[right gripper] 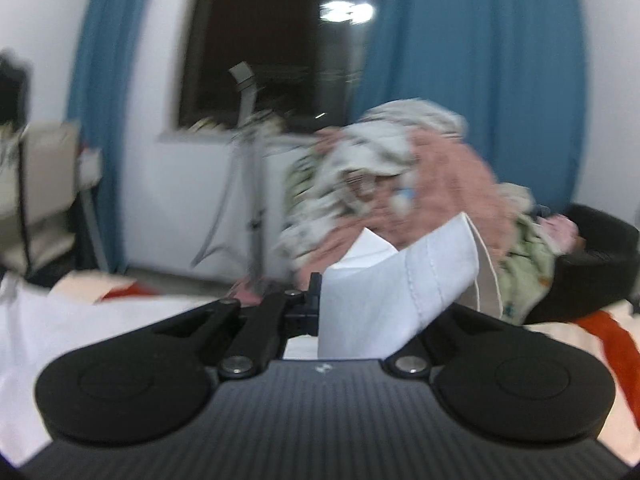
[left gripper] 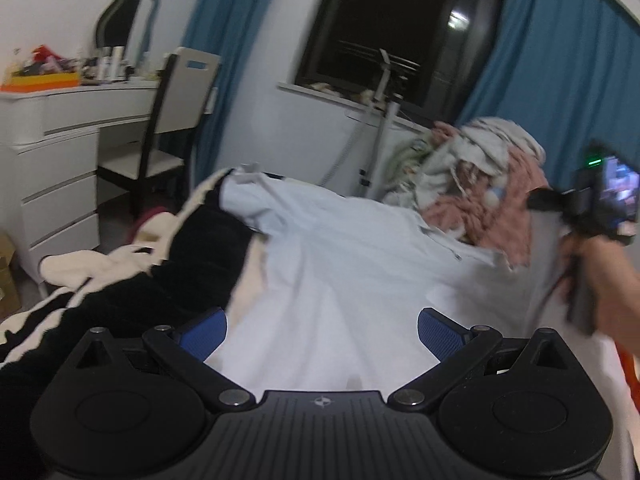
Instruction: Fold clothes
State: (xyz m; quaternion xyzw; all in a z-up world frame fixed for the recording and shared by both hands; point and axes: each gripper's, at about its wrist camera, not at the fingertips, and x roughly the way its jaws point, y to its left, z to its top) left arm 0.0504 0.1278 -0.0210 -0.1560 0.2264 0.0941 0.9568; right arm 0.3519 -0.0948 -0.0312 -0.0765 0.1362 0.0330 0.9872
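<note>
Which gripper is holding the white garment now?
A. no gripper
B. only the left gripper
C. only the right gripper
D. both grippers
C: the right gripper is shut on a fold of the white garment, while the left gripper is open above it.

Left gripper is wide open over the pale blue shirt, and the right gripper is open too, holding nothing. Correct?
Not quite. The right gripper is shut on a fold of the pale blue shirt, as the right wrist view shows. The left gripper is indeed wide open.

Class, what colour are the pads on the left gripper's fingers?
Blue, with a fine textured grid; the pads show best in the left wrist view.
</note>
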